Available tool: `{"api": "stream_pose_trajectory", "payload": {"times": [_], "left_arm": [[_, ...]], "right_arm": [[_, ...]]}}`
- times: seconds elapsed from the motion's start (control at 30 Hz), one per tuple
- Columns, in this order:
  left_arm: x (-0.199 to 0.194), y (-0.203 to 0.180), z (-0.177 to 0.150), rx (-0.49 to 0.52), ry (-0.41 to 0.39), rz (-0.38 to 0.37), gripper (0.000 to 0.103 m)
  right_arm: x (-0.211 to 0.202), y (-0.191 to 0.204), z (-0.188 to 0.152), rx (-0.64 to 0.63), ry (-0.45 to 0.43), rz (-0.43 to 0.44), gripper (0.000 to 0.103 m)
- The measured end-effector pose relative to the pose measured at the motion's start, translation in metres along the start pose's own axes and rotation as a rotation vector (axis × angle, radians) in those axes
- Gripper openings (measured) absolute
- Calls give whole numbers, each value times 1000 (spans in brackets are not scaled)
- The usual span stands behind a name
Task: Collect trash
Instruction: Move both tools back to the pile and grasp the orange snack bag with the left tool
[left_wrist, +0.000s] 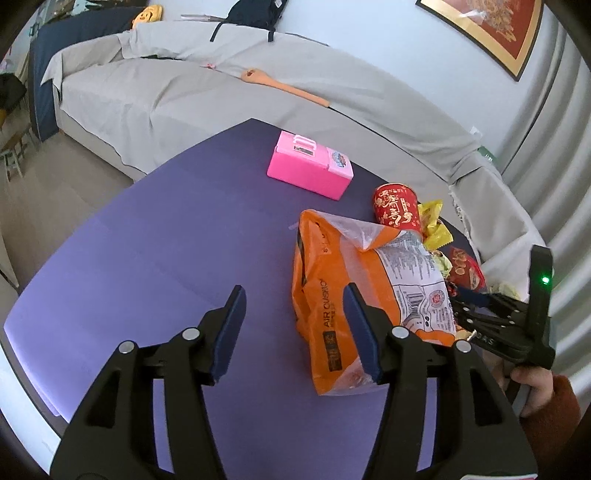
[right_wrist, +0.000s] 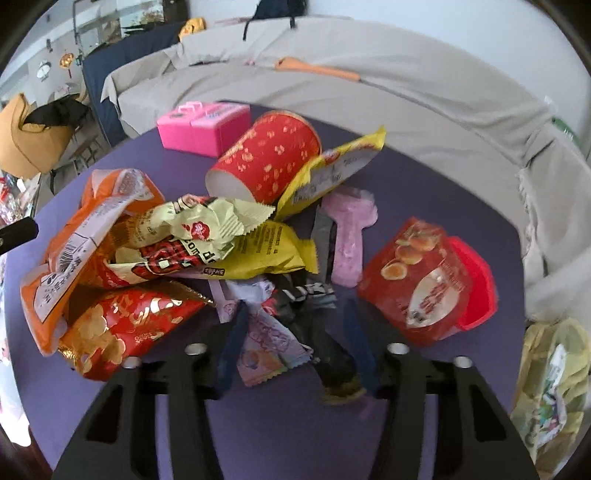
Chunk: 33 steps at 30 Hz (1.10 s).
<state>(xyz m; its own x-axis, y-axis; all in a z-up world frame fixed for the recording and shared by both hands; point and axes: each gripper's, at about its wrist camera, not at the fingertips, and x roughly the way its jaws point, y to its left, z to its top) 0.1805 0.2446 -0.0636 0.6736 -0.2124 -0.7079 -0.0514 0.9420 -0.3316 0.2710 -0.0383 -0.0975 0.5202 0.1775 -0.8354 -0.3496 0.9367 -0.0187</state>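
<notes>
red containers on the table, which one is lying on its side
The red paper cup with gold print, tipped over beside the pink box, its white inside showing. The red clear tub sits base down, only tilted.

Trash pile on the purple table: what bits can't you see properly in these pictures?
- Left wrist view: the orange bag hides most of the pile; only the red cup and a few wrapper edges peek out.
- Right wrist view: the right tongs are blurred, so whether they pinch the dark wrapper between them is unclear.
- Right wrist view: a yellowish bag is cut off by the picture's round edge.
- Small print on wrappers is unreadable.
</notes>
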Motion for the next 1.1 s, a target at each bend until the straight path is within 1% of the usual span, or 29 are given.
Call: {"api": "stream_pose_trajectory", "payload": {"times": [0.03, 0.13, 0.23, 0.3, 0.47, 0.6, 0.73, 0.83, 0.97, 1.1], "left_arm": [[0, 2, -1, -4, 3, -5, 52], [4, 6, -2, -22, 18, -37, 53], [12, 8, -7, -46, 60, -91, 53], [18, 6, -11, -52, 86, -113, 53], [33, -6, -15, -56, 131, -143, 56], [41, -17, -12, -38, 138, -125, 58], [45, -25, -10, -4, 137, -78, 58], [46, -25, -10, 13, 140, -66, 58], [49, -26, -7, 2, 163, -54, 58], [50, -27, -4, -27, 184, -34, 58]], "right_arm": [[2, 0, -1, 18, 19, 6, 29], [-2, -3, -9, 56, 31, 8, 27], [-10, -11, -22, 97, 36, -7, 26], [-18, -18, -33, 125, 35, -8, 26], [-34, -29, -57, 147, 20, -29, 26], [-39, -39, -64, 169, 3, -26, 26], [-40, -41, -66, 157, -9, -26, 27], [-40, -40, -68, 149, -23, -22, 28], [-39, -39, -68, 139, -27, -4, 36], [-40, -34, -69, 112, -36, -10, 38]]}}
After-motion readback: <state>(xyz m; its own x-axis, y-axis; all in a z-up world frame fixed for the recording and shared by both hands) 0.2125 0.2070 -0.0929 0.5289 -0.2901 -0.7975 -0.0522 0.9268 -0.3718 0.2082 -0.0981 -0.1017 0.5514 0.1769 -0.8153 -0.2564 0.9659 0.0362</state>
